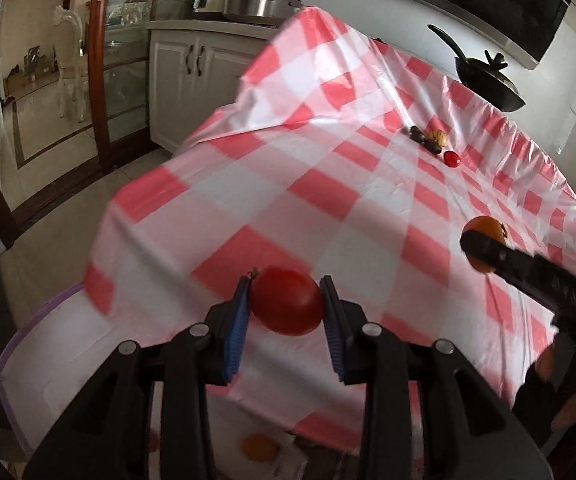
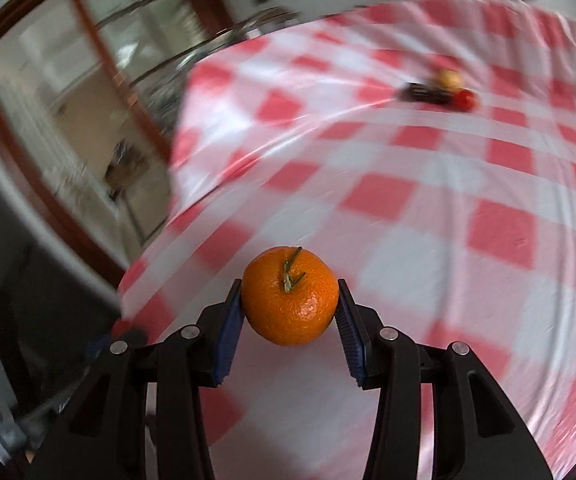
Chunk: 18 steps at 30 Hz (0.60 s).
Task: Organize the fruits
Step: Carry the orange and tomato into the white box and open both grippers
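Left tongs [image 1: 286, 302] pinch a tomato [image 1: 287, 300], right tongs [image 2: 290, 306] a tangerine [image 2: 290, 295] (checked tablecloth [image 1: 328, 208] below).

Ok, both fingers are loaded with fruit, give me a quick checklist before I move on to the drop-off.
1. Left gripper clamped on the red tomato: ok.
2. Right gripper clamped on the orange mandarin: ok.
3. Both fruits lifted clear of the checked tablecloth: ok.
4. Drop-off container in view: cannot tell; only a purple-rimmed edge shows at lower left.
5. Fruits left on the cloth: not ok, a small cluster remains.
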{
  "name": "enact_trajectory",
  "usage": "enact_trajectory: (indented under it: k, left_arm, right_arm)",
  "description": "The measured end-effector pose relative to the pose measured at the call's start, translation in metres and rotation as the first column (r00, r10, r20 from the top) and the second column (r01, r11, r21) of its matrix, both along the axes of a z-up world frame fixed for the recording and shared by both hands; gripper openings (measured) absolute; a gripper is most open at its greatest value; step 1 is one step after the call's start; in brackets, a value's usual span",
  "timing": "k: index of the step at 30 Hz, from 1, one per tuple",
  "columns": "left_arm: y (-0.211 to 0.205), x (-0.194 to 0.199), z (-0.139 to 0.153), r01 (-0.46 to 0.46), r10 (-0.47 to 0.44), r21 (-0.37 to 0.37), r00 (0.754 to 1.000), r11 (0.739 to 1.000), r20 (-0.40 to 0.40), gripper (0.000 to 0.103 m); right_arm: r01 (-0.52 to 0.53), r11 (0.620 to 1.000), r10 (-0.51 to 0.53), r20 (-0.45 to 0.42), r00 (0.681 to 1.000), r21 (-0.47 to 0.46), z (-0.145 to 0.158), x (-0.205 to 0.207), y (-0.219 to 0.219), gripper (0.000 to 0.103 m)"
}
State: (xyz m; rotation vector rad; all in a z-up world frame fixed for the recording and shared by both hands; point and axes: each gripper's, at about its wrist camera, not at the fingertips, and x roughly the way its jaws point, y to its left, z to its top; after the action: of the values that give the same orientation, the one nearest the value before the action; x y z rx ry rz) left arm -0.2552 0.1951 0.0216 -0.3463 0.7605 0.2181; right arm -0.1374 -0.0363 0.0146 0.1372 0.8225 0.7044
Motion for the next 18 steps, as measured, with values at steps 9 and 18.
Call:
enact_trajectory:
  k: [9, 18]
  left_arm:
    - [0.043, -0.059, -0.023, -0.099, 0.098, -0.003, 0.994, 0.995, -0.04, 0.035]
    - [0.078, -0.111, -0.069, -0.223, 0.215, -0.049, 0.968, 0.974, -0.132, 0.035]
  right_arm:
    - [-0.248, 0.958, 0.264, 0.096, 0.96, -0.146, -0.007, -0.084, 0.071, 0.045]
    - [-0.47, 0.84, 0.519, 0.151, 0.841, -0.269, -0.025, -0.155, 0.121, 0.045]
